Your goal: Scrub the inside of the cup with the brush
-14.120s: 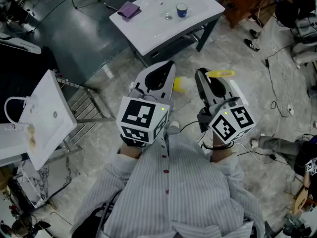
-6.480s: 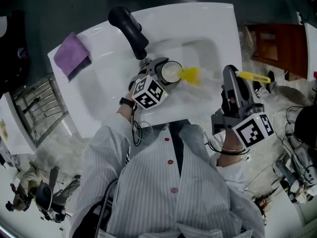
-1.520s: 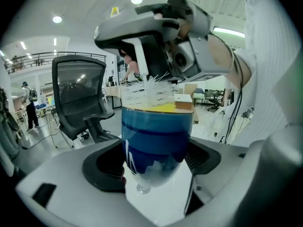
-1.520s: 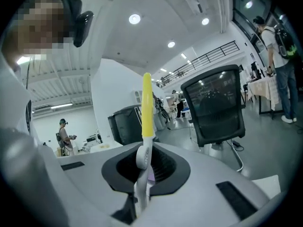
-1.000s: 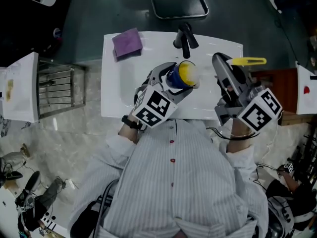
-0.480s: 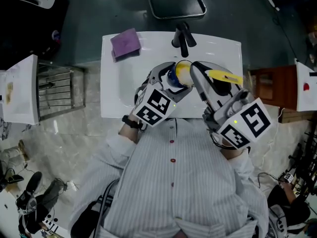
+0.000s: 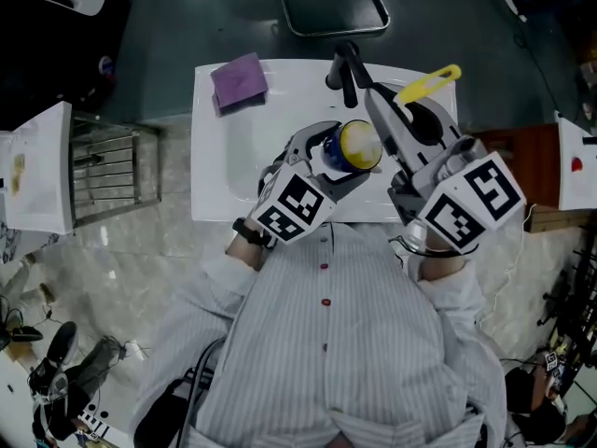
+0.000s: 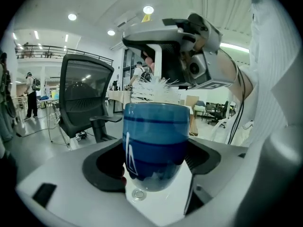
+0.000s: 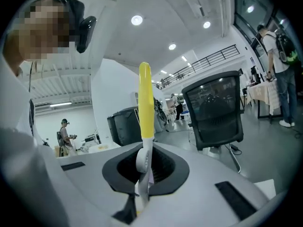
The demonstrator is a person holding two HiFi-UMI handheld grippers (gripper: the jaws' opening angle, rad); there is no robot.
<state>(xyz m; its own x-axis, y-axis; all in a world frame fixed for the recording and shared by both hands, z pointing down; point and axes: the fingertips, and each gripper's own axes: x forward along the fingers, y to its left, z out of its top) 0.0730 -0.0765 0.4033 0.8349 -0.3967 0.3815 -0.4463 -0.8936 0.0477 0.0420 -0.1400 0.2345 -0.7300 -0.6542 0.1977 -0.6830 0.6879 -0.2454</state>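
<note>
The left claw is closed on a blue glass cup. Its two dark pads press on the lower sides of the cup, one on each side, and the cup stands upright between them in the left gripper view. In the head view the cup is held in the air above the front part of a white washbasin, with its mouth turned toward the right claw. The right claw is closed on a brush. In the right gripper view the thin white neck of the brush is pinched between the jaws, and the yellow handle goes up and away from them. In the head view the yellow handle end sticks out past the tips of the right claw, over the back edge of the washbasin, and the yellow head of the brush fills the mouth of the cup. In the left gripper view pale bristles show just above the rim of the cup, directly under the right claw. A black faucet stands at the back of the washbasin, and a purple cloth lies on its far left corner, well apart from the cup.
</note>
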